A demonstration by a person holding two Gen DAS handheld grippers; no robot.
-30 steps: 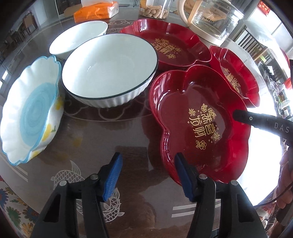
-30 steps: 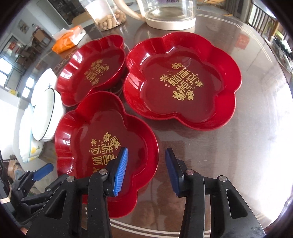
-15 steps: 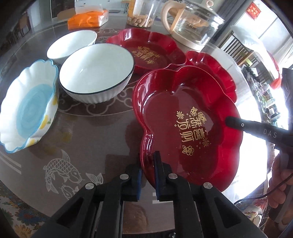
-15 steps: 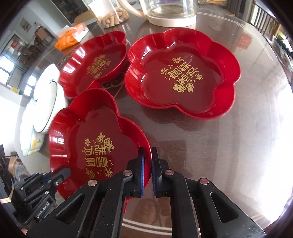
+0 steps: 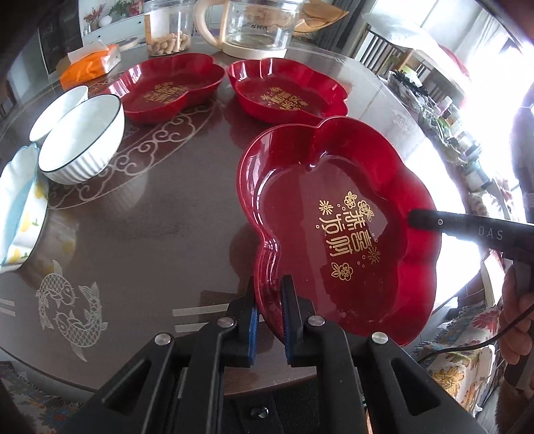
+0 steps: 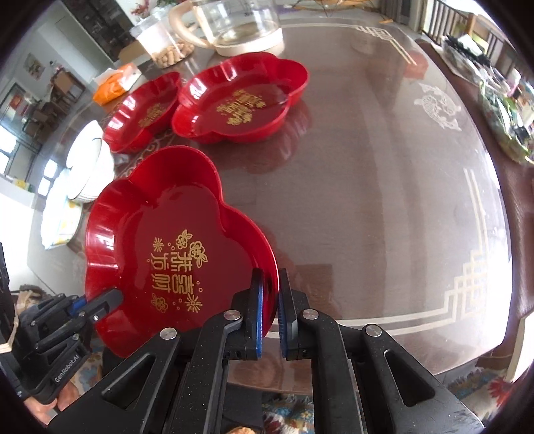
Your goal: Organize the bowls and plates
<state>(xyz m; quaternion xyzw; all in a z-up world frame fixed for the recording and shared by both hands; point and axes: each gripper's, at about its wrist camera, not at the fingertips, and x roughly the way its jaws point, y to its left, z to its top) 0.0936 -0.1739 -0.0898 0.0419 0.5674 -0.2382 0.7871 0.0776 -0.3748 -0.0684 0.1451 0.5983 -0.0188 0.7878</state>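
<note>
My left gripper (image 5: 269, 312) is clamped on the near rim of the red flower-shaped plate (image 5: 337, 230), blue pads either side of the wall. My right gripper (image 6: 271, 308) pinches the opposite rim of the same plate, one pad inside, one outside. So both are closed on it, w/ the plate between them, over the table's near edge and looking clear of the glass. From the left cam the right gripper's black finger reaches in over the plate's far side.

Beyond, two more red plates (image 5: 170, 86) (image 5: 287, 91) sit side by side on the glass-topped table (image 5: 160, 213). Left of them: white ribbed bowl (image 5: 81, 140), a smaller white bowl (image 5: 58, 112) behind it, and a blue-centred scalloped dish (image 5: 18, 207) at the frame edge. At the back: glass kettle (image 5: 253, 25), peanut jar (image 5: 167, 28), orange tissue pack (image 5: 90, 61).
</note>
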